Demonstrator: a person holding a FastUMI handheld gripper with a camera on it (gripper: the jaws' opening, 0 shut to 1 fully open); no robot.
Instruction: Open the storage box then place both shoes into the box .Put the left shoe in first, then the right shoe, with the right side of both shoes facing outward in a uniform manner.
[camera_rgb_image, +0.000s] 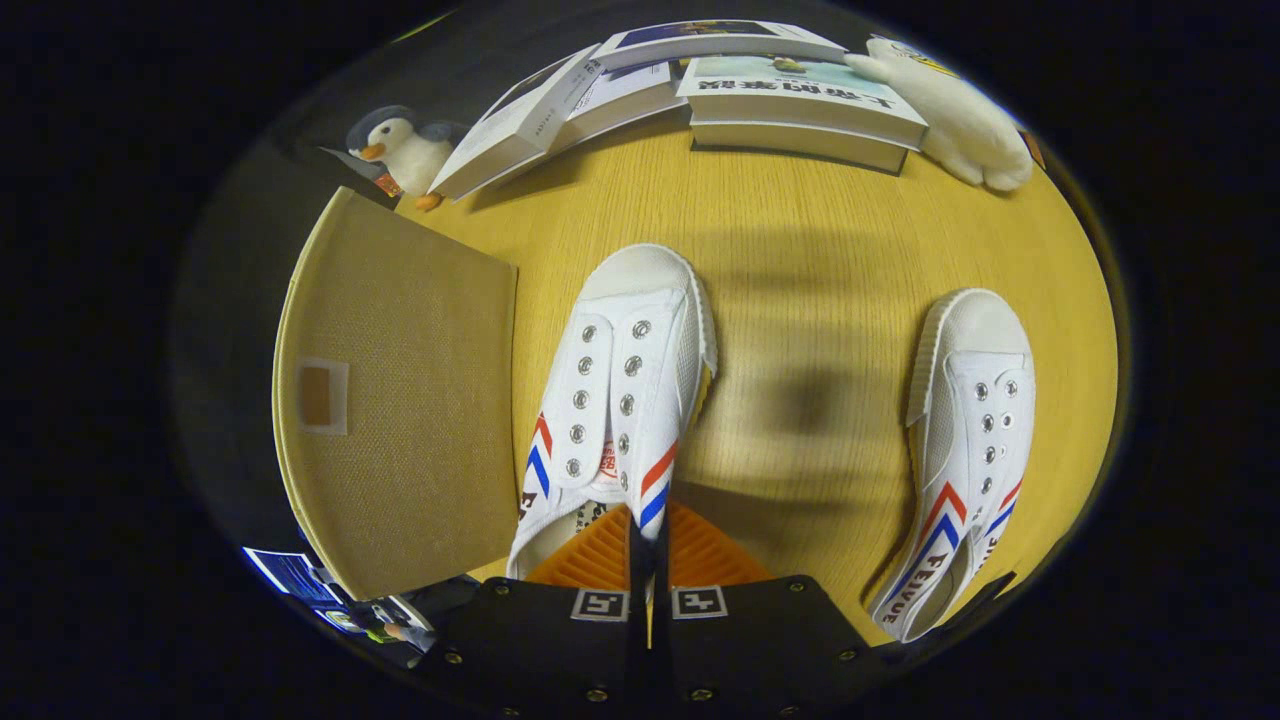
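Gripper view: gripper (648, 545) pinching shoe (620, 400) beside box (400, 400).

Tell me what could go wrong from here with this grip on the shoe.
1. The gripper pinches only the thin side wall of the white canvas shoe with red and blue stripes; it could slip or swing when lifted.
2. The beige fabric storage box sits right beside that shoe, so a swing may knock it.
3. The second white shoe lies apart; mixing up the order is possible.

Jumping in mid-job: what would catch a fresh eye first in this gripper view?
The gripper is shut on the side wall of a white shoe just ahead, beside the tan storage box. A second white shoe lies apart on the wooden table. Beyond are books and plush toys.
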